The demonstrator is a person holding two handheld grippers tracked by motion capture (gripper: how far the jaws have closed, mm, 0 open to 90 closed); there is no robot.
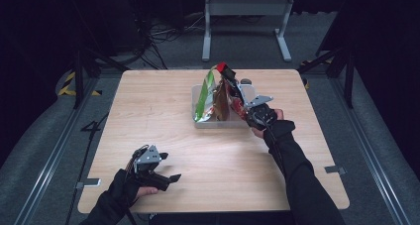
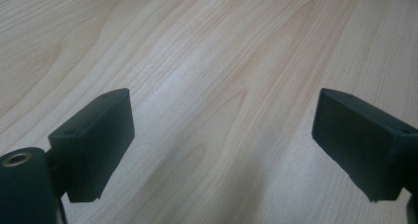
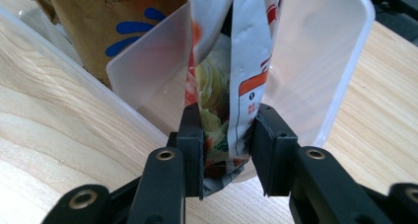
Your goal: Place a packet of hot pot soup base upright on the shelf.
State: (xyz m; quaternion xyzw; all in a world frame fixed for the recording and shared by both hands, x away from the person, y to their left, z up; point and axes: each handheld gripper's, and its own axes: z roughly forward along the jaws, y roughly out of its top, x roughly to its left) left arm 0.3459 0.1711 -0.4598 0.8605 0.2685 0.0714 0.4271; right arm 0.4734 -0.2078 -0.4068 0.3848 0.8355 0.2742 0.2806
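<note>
Right gripper (image 3: 226,135) has its jaws clamped on the lower edge of a red-and-white printed packet (image 3: 231,76). The packet's long axis runs up and away from the jaws, its far end leaning over the translucent plastic container (image 1: 198,122) near the table's far centre. In the high view it slants up-left, red corner topmost. A green packet (image 1: 205,96) and a brown pouch (image 3: 123,21) stand in the container. Left gripper (image 2: 222,145) rests low over the bare wooden table (image 1: 208,160), near left corner, jaws wide apart, holding nothing.
</note>
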